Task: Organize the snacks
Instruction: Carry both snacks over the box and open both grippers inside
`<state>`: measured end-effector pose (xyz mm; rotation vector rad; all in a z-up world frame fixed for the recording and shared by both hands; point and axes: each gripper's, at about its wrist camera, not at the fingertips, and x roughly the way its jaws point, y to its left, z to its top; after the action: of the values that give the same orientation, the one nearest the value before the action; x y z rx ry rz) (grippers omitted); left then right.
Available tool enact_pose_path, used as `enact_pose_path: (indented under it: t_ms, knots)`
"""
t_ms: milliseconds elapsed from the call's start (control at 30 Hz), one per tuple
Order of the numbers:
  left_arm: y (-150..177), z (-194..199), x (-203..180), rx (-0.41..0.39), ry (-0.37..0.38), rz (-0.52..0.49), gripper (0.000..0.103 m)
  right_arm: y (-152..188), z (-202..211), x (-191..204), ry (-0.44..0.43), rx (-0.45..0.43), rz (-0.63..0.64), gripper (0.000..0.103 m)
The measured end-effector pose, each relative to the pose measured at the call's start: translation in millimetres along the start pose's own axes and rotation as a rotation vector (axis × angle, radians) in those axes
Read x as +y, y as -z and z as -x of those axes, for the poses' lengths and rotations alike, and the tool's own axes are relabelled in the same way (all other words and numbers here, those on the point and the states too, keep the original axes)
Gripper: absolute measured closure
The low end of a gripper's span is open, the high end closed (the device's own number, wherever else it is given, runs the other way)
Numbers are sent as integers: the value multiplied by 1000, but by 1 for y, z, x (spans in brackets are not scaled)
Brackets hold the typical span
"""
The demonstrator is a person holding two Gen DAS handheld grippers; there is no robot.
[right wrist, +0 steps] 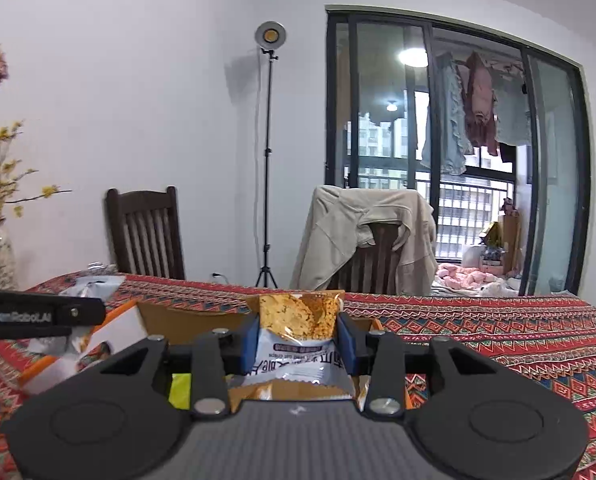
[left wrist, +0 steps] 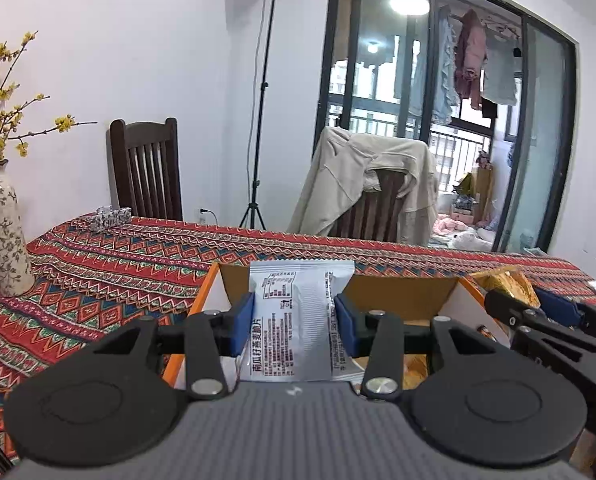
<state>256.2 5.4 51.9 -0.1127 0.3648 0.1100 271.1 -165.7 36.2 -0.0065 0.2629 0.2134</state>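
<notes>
Snack packets fill both your tools above an open cardboard box (left wrist: 402,294) on the patterned tablecloth (left wrist: 110,276): your left gripper (left wrist: 294,322) clamps a white packet (left wrist: 296,320), long axis running straight ahead along the fingers, printed back facing up. Your right gripper (right wrist: 298,342) pinches an orange-and-white packet (right wrist: 300,330) likewise lengthwise, its orange end pointing away from you.

my left gripper (left wrist: 294,322) has blue pads on black arms, around a silver-white snack packet (left wrist: 298,320) with dark print. my right gripper (right wrist: 298,338) pinches a white packet (right wrist: 298,332) with a golden-orange top. the tablecloth (left wrist: 110,276) is red with zigzags; the box (left wrist: 202,300) is orange-edged, brown inside.
</notes>
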Motion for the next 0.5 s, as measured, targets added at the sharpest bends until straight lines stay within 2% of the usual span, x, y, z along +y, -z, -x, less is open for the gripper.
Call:
enact_pose_path:
  t_ms: [133, 267, 400, 500]
  knots:
    - [10, -24, 1, 1, -9, 48, 59, 11, -22, -8, 4, 7, -58, 64]
    - [21, -40, 0, 50, -7, 10, 59, 19, -24, -7, 10, 23, -6, 64]
    - [26, -39, 5, 37, -11, 2, 59, 21, -29, -8, 13, 58, -15, 64]
    - [30, -40, 4, 32, -42, -20, 58, 26, -31, -10, 25, 85, -18, 63]
